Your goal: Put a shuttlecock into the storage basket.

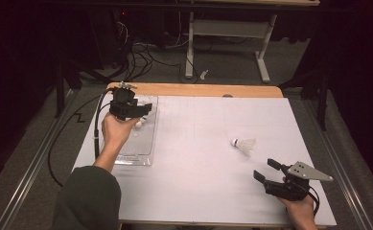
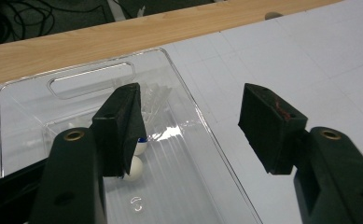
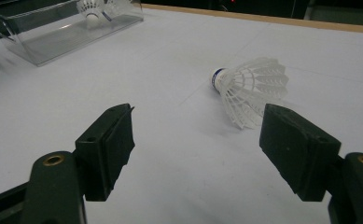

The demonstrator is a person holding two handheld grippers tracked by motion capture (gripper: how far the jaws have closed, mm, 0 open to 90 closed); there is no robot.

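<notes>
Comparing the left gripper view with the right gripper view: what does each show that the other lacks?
Left gripper view: the tray's handle slot and the left gripper open above the clear tray. Right gripper view: a loose shuttlecock lying on its side on the table ahead of the open right gripper. Both: the tray, shuttlecocks inside it, white tabletop.

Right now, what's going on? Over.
Left gripper open above clear tray, shuttlecocks inside. Right gripper open, short of loose shuttlecock. Nothing between.
</notes>
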